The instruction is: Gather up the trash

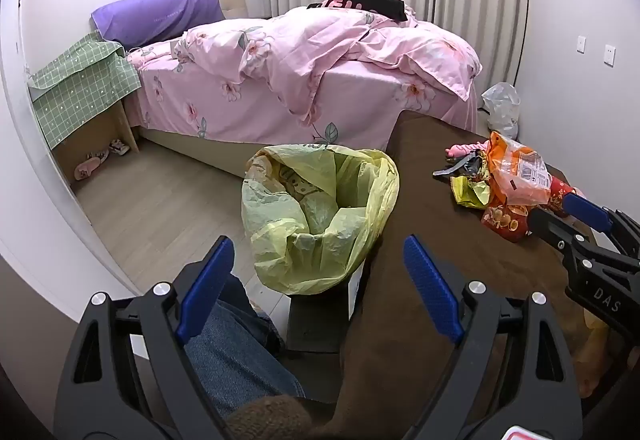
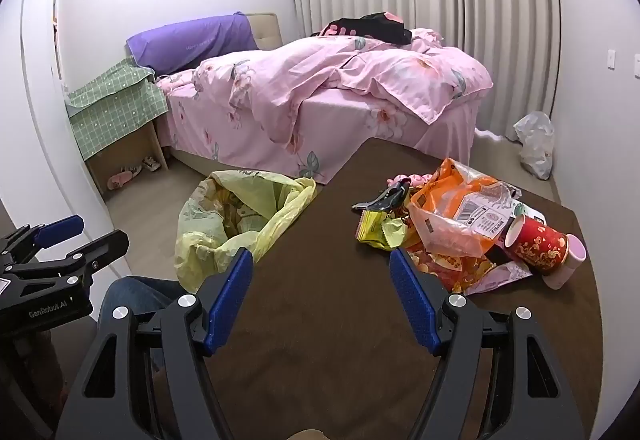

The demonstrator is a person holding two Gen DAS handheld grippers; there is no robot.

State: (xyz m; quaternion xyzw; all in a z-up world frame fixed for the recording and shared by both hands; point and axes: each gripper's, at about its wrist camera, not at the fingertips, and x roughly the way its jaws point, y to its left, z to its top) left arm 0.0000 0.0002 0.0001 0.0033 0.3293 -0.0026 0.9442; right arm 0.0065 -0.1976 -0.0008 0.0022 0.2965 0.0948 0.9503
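I am holding the right hand-held gripper (image 2: pixel 322 294) with its jaws spread wide and nothing between them, hovering low over the brown table (image 2: pixel 304 344). The left hand-held gripper (image 1: pixel 320 278) is likewise gaping empty, pointing toward the yellow bin bag (image 1: pixel 320 216) at its twelve o'clock, which is sitting just off the table's edge.

The trash is lying in a loose heap on the table at the right gripper's one o'clock: an orange plastic bag (image 2: pixel 452 208) on top, yellow wrappers (image 2: pixel 378 230) and a black wrapper (image 2: pixel 384 200) at its ten o'clock side, a red paper cup (image 2: pixel 538 242) tipped over at its three o'clock side, touching a pink cup (image 2: pixel 568 260).

My worries, as I am judging it: the orange bag is overlapping the snack packets under it, so a pinch on it could be dragging the others along and scattering them off the table. The red cup is lying on its side and may be rolling away when nudged. The bin bag's mouth is slumping partly inward, so a dropped wrapper could be landing on the rim and sliding to the floor. My own knee (image 1: pixel 236 356) is sitting close beneath the left gripper.
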